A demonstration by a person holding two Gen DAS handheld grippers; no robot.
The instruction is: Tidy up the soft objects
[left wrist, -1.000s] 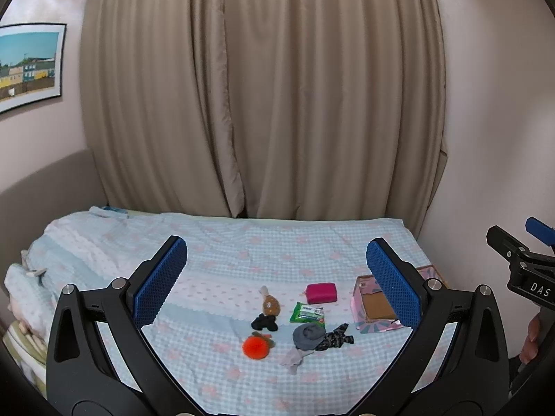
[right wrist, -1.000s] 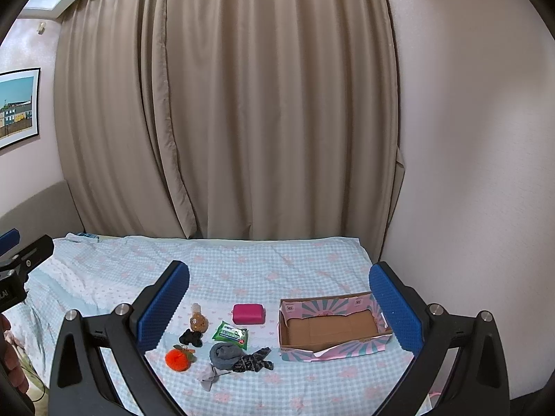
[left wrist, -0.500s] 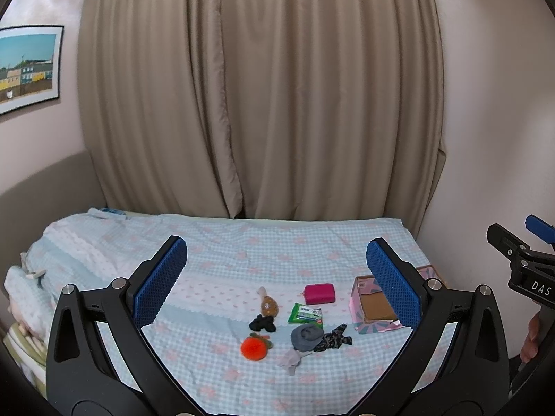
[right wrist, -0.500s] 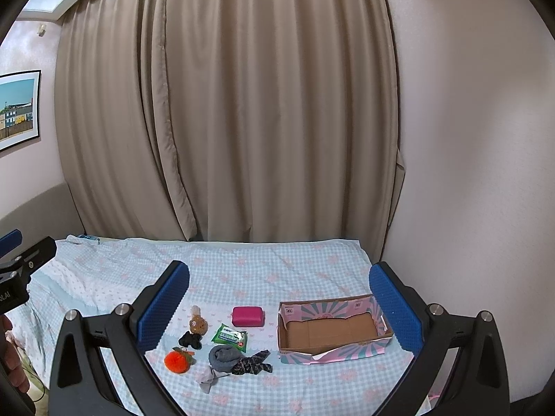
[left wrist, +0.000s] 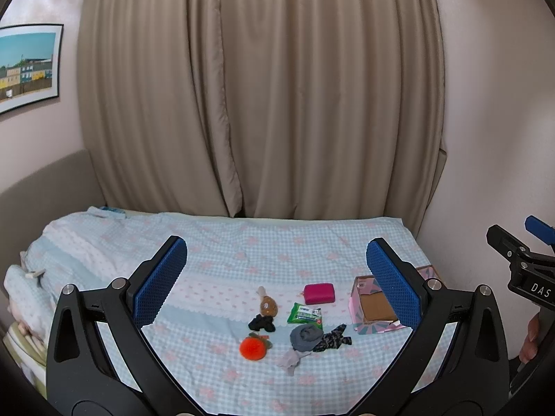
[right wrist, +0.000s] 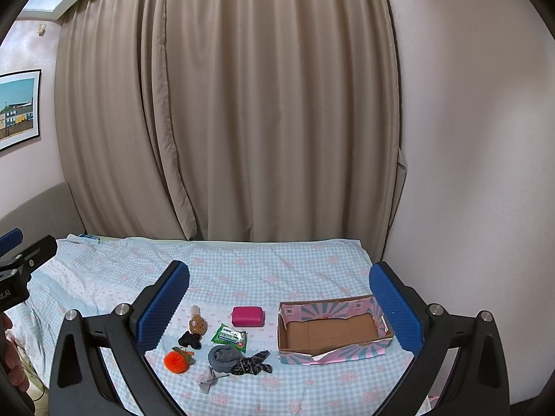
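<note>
The soft things I have to sort lie loose on the bed ahead of and below both tongs: a fuzzy orange pom-pom with a green leaf point(right wrist: 177, 361), a small black scrunched cloth point(right wrist: 190, 340) just beyond it, a brown plush charm with a pale top point(right wrist: 197, 323), a rolled grey sock point(right wrist: 224, 357) touching a dark patterned sock point(right wrist: 252, 366), and a pale lilac sock point(right wrist: 207, 378) nearest me. Among them sit a green pack of wipes point(right wrist: 229, 337) and a magenta zip pouch point(right wrist: 248, 316), farther off. The open pink-and-teal cardboard box point(right wrist: 333, 351) stands empty toward the right finger of the right tongs point(right wrist: 279, 306), apart from the cluster. I judge the task has not begun: nothing is in the box and nothing is held. The right tongs are spread wide and empty, held high over the blue checked bedspread with pink flowers point(right wrist: 270, 270); the left tongs point(left wrist: 276, 277) are likewise spread wide and empty, with the cluster low between their fingers. My next move, I think, is to bring one pair down onto a single item, likely the grey sock or pom-pom, keeping the fingers apart until they straddle it, then close gently since these things squash and drag neighbours. The touching socks may lift together. Beyond the bed hang beige curtains point(right wrist: 225, 104).
</note>
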